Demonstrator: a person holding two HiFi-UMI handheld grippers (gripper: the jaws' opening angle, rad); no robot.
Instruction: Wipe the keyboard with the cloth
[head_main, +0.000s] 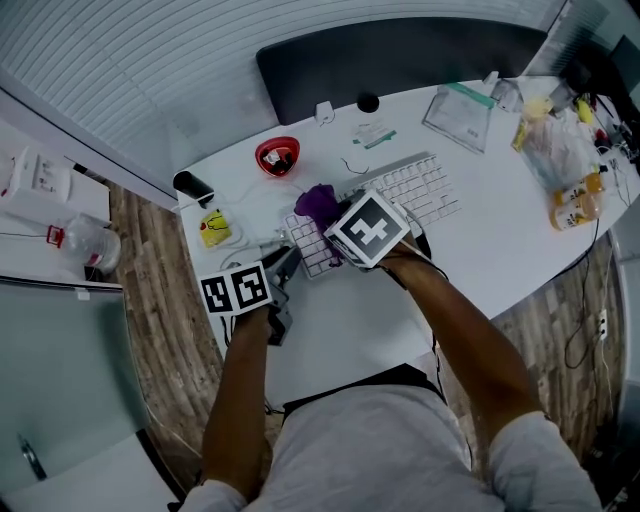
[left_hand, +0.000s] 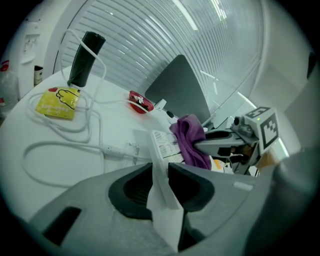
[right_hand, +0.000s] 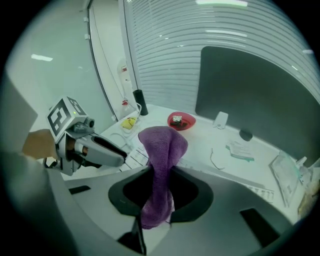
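Note:
A white keyboard (head_main: 405, 192) lies slantwise on the white table (head_main: 500, 250). My left gripper (head_main: 285, 264) grips its left end; in the left gripper view the keyboard's edge (left_hand: 161, 150) sits pinched between the jaws of the left gripper (left_hand: 160, 174). My right gripper (head_main: 340, 225) is shut on a purple cloth (head_main: 318, 203), which bulges out past the fingertips over the keyboard's left part. In the right gripper view the cloth (right_hand: 160, 147) hangs through the right gripper (right_hand: 159, 187), and the left gripper's finger (right_hand: 100, 152) reaches in from the left.
A red bowl (head_main: 278, 156) stands behind the keyboard. A yellow packet (head_main: 213, 228), a black cylinder (head_main: 192, 186) and a white cable (left_hand: 60, 150) lie at the table's left end. A clear pouch (head_main: 460, 115) and bottles (head_main: 575, 205) crowd the right end.

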